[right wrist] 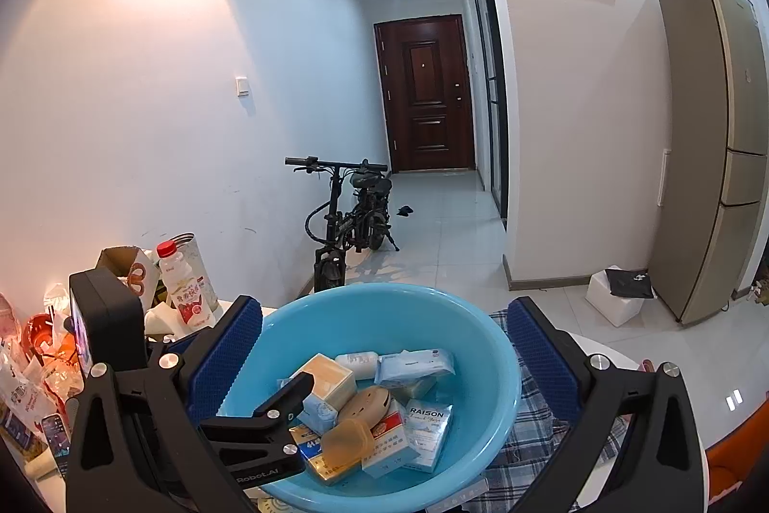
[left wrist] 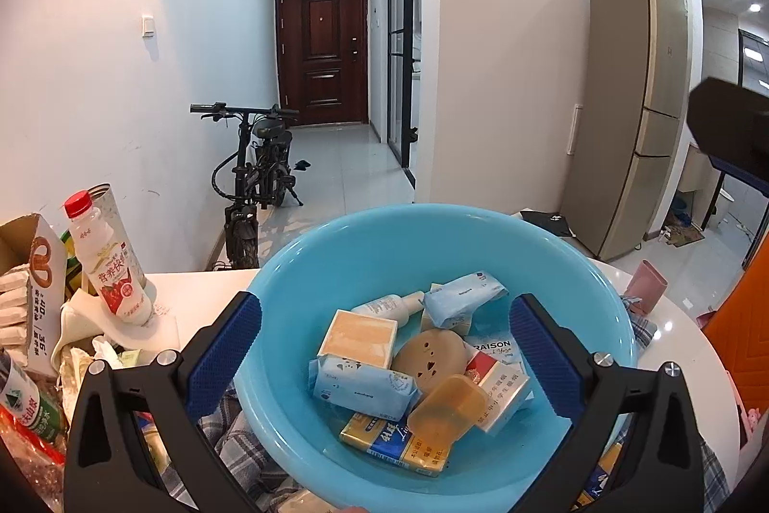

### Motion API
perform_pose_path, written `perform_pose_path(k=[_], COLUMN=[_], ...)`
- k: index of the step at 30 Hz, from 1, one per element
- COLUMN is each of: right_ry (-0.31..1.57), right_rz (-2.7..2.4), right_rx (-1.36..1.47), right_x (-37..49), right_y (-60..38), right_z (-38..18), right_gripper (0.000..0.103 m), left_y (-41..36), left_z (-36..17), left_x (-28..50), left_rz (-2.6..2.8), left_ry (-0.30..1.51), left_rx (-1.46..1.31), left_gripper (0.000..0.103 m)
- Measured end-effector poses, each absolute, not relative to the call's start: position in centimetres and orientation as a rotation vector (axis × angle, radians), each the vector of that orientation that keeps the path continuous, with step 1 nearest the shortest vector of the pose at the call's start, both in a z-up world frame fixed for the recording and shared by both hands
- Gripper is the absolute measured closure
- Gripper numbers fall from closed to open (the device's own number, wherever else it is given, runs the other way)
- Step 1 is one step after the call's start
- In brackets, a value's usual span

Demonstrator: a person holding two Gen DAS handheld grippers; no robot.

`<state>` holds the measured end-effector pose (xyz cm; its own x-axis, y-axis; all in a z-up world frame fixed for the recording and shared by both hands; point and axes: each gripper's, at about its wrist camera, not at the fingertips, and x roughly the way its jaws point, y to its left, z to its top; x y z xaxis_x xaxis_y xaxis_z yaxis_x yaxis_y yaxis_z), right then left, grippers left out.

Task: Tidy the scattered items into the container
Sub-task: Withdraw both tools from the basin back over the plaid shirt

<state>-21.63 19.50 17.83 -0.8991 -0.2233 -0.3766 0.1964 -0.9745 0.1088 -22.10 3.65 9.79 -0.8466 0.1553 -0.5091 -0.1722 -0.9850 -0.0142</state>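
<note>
A blue plastic basin [left wrist: 365,243] sits on a plaid cloth on the white table; it also shows in the right wrist view [right wrist: 384,311]. Inside lie several small items: tissue packs [left wrist: 365,383], a cream box [left wrist: 358,337], a round tan case [left wrist: 430,356], an amber translucent box [left wrist: 447,412], cigarette packs [left wrist: 500,388] and a small white bottle [left wrist: 391,305]. My left gripper [left wrist: 384,349] is open and empty, its fingers spread either side of the basin. My right gripper [right wrist: 384,349] is open and empty, above the basin. The left gripper's body [right wrist: 259,426] reaches in over the basin's left rim.
Clutter stands at the table's left: a red-capped milk bottle [left wrist: 113,268], a tin can, a cardboard snack box [left wrist: 36,272], a green-labelled bottle [left wrist: 24,397] and wrappers. A pink cup [left wrist: 646,287] stands right of the basin. A folding bike [left wrist: 254,176], a fridge [left wrist: 634,104] and a door lie beyond.
</note>
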Motion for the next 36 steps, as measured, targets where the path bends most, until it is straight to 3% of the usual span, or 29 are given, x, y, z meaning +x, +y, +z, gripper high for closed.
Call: perform_pose_path(k=[7, 15, 36], right_ry=[-0.269, -0.249, 0.311], right_rz=[-2.678, -2.6, -2.677], right_rx=[0.589, 0.557, 1.088], right_x=[-20.2, -15.9, -11.9], right_y=[20.2, 20.1, 16.2], right_z=[19.2, 18.5, 0.7], right_gripper=[0.0, 0.0, 0.0], left_y=[2.8, 1.1, 0.9], left_z=[10.7, 13.0, 13.6], left_x=[-21.7, -20.3, -19.9], left_rz=[2.858, 2.85, 2.809], left_ry=[0.018, -0.053, -0.082], left_rx=[-0.797, -0.749, -0.76], left_gripper=[0.0, 0.0, 0.0])
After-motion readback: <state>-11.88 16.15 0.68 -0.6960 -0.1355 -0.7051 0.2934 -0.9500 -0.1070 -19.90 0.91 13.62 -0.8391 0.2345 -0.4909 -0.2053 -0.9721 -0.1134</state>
